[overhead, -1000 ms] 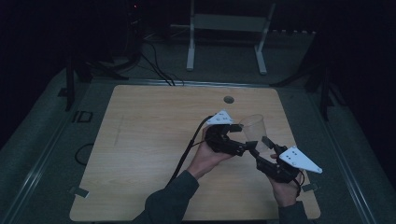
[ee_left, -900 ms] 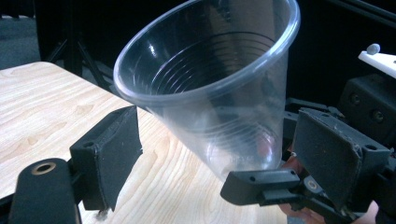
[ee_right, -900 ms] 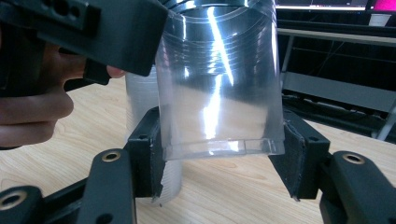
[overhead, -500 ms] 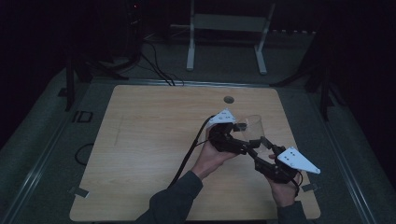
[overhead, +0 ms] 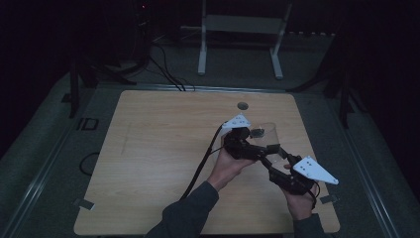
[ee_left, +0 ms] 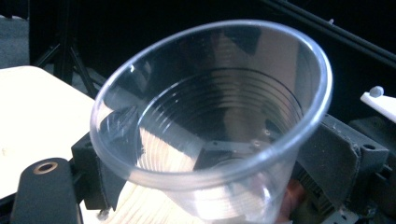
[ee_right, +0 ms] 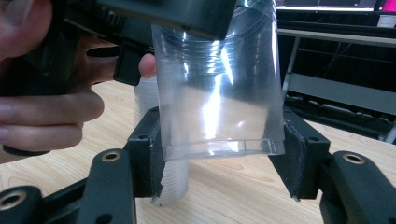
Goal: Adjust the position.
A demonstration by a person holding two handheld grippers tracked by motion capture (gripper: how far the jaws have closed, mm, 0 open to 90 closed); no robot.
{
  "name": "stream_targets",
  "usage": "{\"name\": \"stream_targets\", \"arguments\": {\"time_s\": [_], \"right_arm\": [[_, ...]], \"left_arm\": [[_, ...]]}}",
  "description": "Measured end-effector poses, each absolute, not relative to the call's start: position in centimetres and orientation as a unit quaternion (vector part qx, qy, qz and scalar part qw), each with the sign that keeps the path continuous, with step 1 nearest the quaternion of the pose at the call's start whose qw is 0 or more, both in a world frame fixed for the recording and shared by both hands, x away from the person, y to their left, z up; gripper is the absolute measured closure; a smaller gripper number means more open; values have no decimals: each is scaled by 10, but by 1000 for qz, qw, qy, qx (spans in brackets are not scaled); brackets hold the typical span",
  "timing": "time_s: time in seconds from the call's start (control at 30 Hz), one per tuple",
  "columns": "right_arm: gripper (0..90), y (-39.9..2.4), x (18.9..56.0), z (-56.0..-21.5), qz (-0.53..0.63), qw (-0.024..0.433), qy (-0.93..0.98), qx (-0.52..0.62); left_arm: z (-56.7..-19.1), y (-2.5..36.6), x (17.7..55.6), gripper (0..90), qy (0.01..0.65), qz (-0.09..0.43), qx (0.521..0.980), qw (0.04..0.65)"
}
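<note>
Both grippers are black, blocky plastic. Left gripper (overhead: 250, 144) carries a grey three-cornered plate and a black cable trailing off; right gripper (overhead: 282, 161) has the same plate. Right gripper's fingers (ee_right: 299, 158) have dark pads and brass-ringed screw holes. Dark grey sleeves.

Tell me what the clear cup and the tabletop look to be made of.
The clear ribbed cup looks like thin glossy plastic: it is see-through, with bright glints and moulded rings. The pale tabletop looks like matt wood or wood-look laminate, going by its faint grain; which of the two I cannot tell.
</note>
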State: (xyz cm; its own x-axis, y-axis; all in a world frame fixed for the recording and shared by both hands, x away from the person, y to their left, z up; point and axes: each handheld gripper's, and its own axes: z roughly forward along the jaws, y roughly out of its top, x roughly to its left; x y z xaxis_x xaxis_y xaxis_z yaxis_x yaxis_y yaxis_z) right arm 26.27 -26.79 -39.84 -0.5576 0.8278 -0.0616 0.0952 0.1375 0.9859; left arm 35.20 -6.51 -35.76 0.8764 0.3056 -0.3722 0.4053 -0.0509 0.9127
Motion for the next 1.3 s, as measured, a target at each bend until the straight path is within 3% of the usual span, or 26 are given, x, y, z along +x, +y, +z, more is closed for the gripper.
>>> {"name": "stream_targets", "arguments": {"time_s": [0.53, 0.73, 1.3], "right_arm": [[376, -268, 264, -399, 561, 321, 685, 336], [301, -270, 266, -397, 555, 311, 695, 335], [269, -269, 270, -390, 524, 278, 737, 323]], "left_arm": [[-356, -63, 350, 306, 241, -37, 712, 659], [-354, -60, 349, 307, 242, -18, 714, 657], [-357, -64, 342, 307, 219, 38, 768, 601]]}}
